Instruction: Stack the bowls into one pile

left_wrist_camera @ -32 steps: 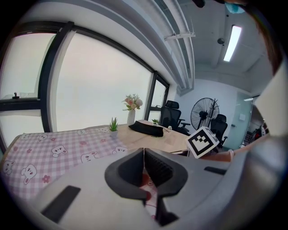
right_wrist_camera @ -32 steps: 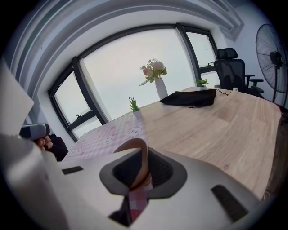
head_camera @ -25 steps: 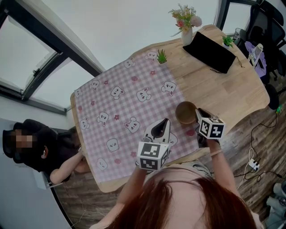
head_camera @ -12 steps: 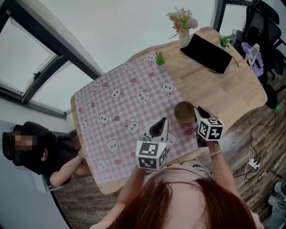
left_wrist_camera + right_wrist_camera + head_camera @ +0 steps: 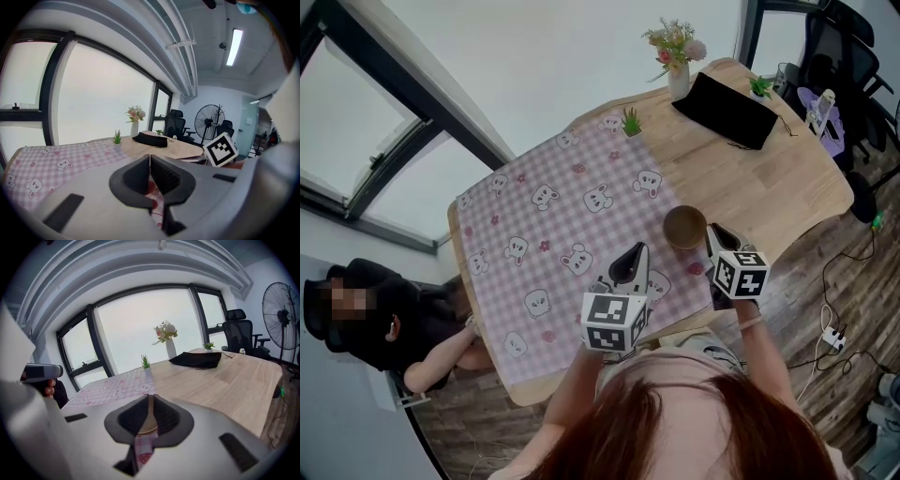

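A brown wooden bowl (image 5: pixel 685 227) sits on the bare wood just past the right edge of the pink checked cloth (image 5: pixel 546 211); whether more bowls are nested inside it is not clear. My right gripper (image 5: pixel 712 236) is shut and empty, its tip just to the right of the bowl's rim. In the right gripper view a sliver of the bowl (image 5: pixel 148 426) shows below the closed jaws (image 5: pixel 150 397). My left gripper (image 5: pixel 631 261) is also shut and empty, over the cloth to the left of the bowl. Its jaws (image 5: pixel 150 159) meet tip to tip.
At the table's far end stand a flower vase (image 5: pixel 678 58), a black pouch (image 5: pixel 726 110) and two small green plants (image 5: pixel 632 122) (image 5: pixel 758 87). A person (image 5: pixel 389 319) sits at the table's left side. Office chairs (image 5: pixel 839 66) stand at the right. The table's front edge is close to me.
The head view has drifted slightly. Both grippers stay shut by the bowl, and the bowl has not moved.
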Demonstrator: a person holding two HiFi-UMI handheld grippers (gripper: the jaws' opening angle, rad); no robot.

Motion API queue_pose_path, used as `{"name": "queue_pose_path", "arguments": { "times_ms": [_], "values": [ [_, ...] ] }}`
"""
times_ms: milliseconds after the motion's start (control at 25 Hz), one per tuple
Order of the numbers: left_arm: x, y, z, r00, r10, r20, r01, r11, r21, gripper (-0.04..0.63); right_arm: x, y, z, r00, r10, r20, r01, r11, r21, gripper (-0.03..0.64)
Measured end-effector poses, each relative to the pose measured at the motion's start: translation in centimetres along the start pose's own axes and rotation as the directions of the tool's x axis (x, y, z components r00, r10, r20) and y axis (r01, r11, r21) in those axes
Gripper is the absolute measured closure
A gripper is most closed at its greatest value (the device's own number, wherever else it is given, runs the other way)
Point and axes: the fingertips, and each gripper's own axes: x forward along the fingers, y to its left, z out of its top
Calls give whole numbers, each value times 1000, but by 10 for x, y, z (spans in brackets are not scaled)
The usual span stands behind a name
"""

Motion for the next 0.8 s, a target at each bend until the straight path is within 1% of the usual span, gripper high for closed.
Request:
{"name": "queue_pose_path", "arguments": {
  "times_ms": [520,800],
  "values": [
    [-37,-7,-2,999,-14,33,14,1000,18,583,-46,31,-3,998,-19,63,22,998,-52,615],
    [-59,-7,2,998,-12,67,10,1000,20,583,-74,55,2,992,-17,122,31,993,-110,617]
  ]
}}
